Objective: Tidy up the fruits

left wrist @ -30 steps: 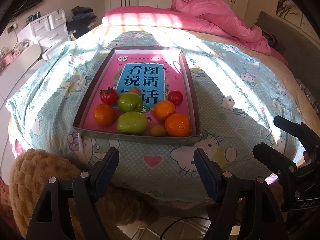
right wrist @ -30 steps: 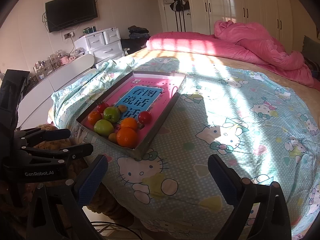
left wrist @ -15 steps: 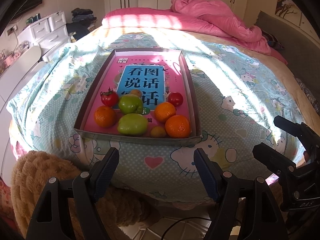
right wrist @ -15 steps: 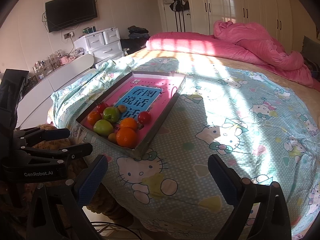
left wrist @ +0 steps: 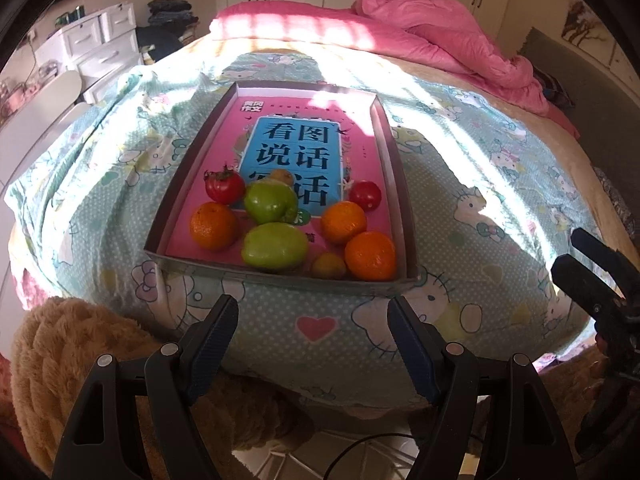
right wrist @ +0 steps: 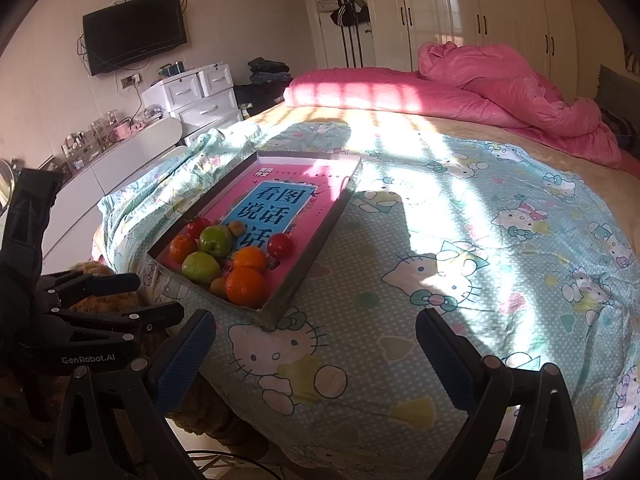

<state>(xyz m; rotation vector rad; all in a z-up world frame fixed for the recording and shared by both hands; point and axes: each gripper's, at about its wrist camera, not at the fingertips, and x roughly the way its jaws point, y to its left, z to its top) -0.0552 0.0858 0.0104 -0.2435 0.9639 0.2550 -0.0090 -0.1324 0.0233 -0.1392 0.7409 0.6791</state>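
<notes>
A shallow tray (left wrist: 400, 184) with a pink book cover as its floor lies on the bed. At its near end sit two green apples (left wrist: 274, 246), three oranges (left wrist: 370, 255), two red tomatoes (left wrist: 224, 186) and small brownish fruits (left wrist: 329, 266). The tray (right wrist: 320, 236) and fruits (right wrist: 245, 286) also show in the right wrist view. My left gripper (left wrist: 313, 322) is open and empty, just short of the tray's near edge. My right gripper (right wrist: 316, 340) is open and empty, right of the tray over the bedsheet.
The bed carries a Hello Kitty sheet (right wrist: 480, 264) and a pink duvet (right wrist: 480, 84) at the far end. A brown plush rug or toy (left wrist: 60, 352) lies below the bed edge. White drawers (right wrist: 200, 96) and a low white cabinet (right wrist: 104, 176) stand at left.
The left gripper has crept slightly toward the tray, which sits a little lower in its view. The right gripper has barely moved. Both stay open.
</notes>
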